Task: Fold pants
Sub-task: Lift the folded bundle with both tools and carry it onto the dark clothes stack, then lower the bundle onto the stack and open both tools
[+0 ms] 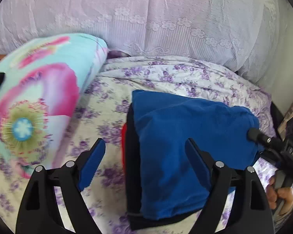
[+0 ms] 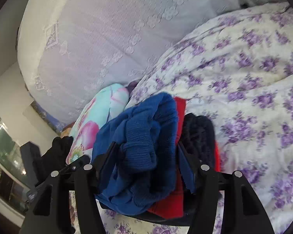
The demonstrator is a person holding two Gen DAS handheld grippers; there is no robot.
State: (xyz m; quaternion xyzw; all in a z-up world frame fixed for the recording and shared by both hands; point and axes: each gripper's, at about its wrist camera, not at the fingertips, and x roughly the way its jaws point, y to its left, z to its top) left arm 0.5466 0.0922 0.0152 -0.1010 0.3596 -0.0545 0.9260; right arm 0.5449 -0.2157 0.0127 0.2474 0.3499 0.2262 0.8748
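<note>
Left wrist view shows the blue pants (image 1: pixel 185 156) lying folded on the bed (image 1: pixel 107 117), on top of a dark and red pile of clothes (image 1: pixel 129 165). The left gripper (image 1: pixel 144 146) is wide open and holds nothing; one finger is over the pants and one is over the sheet, so it looks like it let go to leave the fold flat. The right gripper (image 2: pixel 146 150) is at the far end of the pants (image 2: pixel 142 146), its jaws set apart with bunched blue cloth between them. I cannot tell if the pads press on it. A flower pillow (image 1: pixel 39 97) sits beside the pile.
</note>
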